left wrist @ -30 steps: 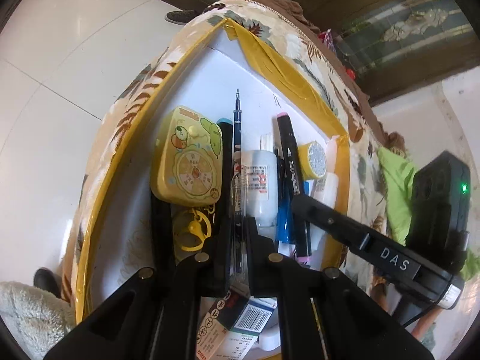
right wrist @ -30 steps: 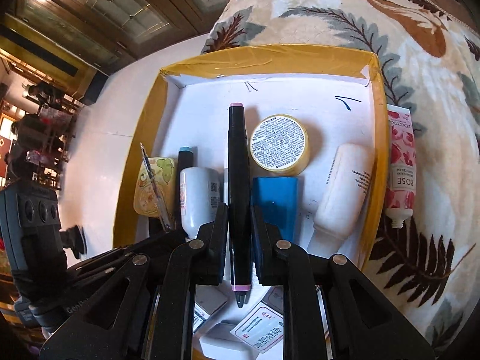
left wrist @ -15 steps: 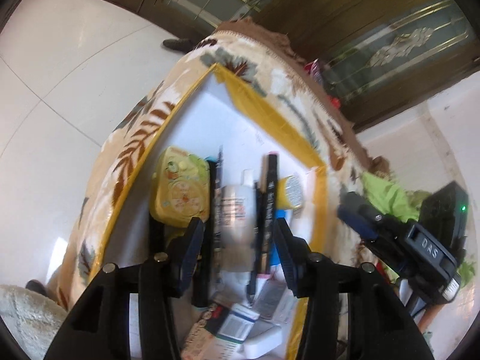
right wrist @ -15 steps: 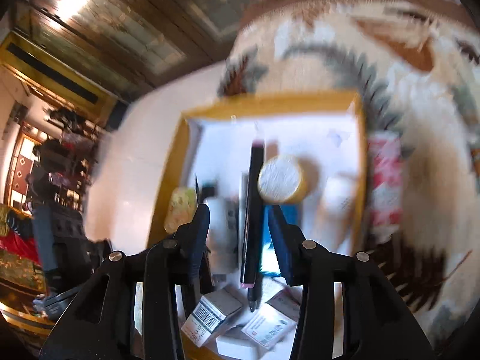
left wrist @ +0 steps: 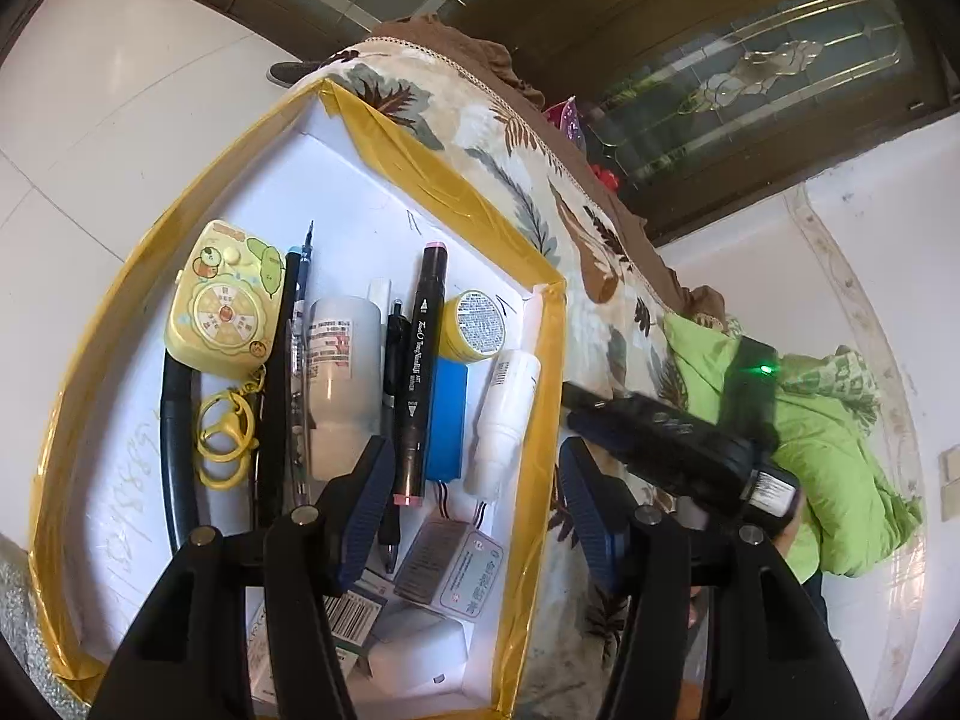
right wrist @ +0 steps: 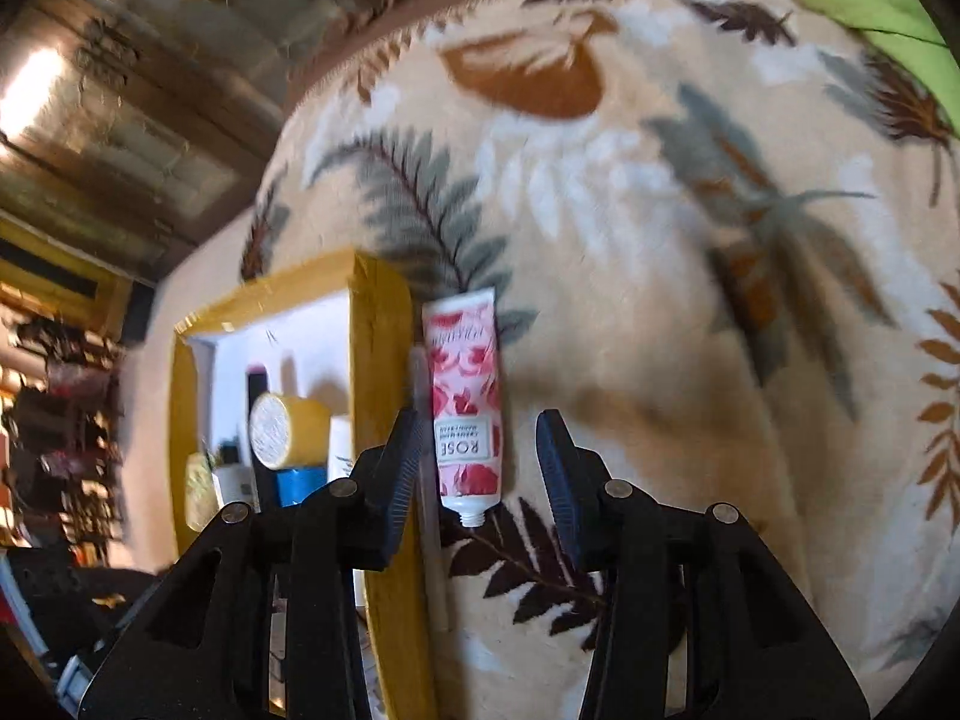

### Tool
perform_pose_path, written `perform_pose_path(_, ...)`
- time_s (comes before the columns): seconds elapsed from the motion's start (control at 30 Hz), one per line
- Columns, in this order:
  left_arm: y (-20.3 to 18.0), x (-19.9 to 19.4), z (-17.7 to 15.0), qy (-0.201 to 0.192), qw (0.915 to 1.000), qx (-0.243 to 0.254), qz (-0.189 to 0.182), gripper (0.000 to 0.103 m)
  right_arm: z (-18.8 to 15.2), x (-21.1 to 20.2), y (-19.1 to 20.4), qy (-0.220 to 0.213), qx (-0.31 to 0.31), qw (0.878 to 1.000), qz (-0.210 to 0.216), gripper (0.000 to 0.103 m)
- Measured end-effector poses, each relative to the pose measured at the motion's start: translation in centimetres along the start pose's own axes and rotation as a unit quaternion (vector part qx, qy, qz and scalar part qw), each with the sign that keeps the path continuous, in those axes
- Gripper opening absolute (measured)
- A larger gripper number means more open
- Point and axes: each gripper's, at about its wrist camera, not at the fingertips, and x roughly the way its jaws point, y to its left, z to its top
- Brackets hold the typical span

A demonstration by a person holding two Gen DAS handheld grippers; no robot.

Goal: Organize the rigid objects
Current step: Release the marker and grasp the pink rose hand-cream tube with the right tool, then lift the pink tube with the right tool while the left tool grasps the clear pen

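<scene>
A white box with a yellow taped rim (left wrist: 420, 150) holds a row of items: a yellow toy keychain (left wrist: 225, 300), a mechanical pencil (left wrist: 298, 360), a white bottle (left wrist: 345, 384), a black marker with pink ends (left wrist: 420, 360), a yellow round tin (left wrist: 474, 324), a blue block (left wrist: 447, 420) and a white tube bottle (left wrist: 504, 414). My left gripper (left wrist: 474, 480) hovers above the row, its jaws opening with nothing between them. Outside the box (right wrist: 378, 360), a rose hand-cream tube (right wrist: 465, 396) lies on the blanket. My right gripper (right wrist: 480, 444) is open above it, pads apart from the tube.
Small cartons and a leaflet (left wrist: 462, 564) lie at the box's near end. A leaf-patterned blanket (right wrist: 660, 240) covers the surface. A green cloth (left wrist: 828, 468) lies at the right. A pale thin stick (right wrist: 432, 528) rests along the box's outer wall.
The left gripper released the mechanical pencil, opened and drew back upward. The right gripper released the black marker into the box, opened and swung right over the rose tube.
</scene>
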Motion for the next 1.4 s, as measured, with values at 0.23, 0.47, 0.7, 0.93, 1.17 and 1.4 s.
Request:
perform_pose_path(0.23,-0.2,0.4,-0.3,0.008,0.9999,0.007,0.001,0.057,-0.3,2.3,1.2,0.014,-0.004,0.999,-0.043,0.041)
perform_pose_path(0.47,-1.4,0.5,-0.8,0.004,0.9992,0.038,0.012,0.057,-0.2,1.6,-0.6,0.025,0.067,0.995,-0.063,0.027)
perform_pose_path(0.7,-4.6,2.3,-1.5,0.048,0.9964,0.067,0.020,0.057,0.2,-0.8,-3.6,-0.002,0.124,0.990,-0.070,0.027)
perform_pose_path(0.93,-12.2,8.7,-1.8,0.123,0.9753,0.167,0.076,0.057,0.6,-5.1,-6.7,-0.050,0.160,0.986,-0.016,0.027)
perform_pose_path(1.17,-14.6,17.4,-1.3,0.197,0.9333,0.221,0.203,0.057,0.3,-8.4,-9.7,-0.088,0.194,0.977,0.014,0.027)
perform_pose_path(1.4,-14.1,19.6,-2.5,0.243,0.8893,0.249,0.297,0.041,0.4,-8.4,-10.3,-0.087,0.195,0.977,0.026,0.027)
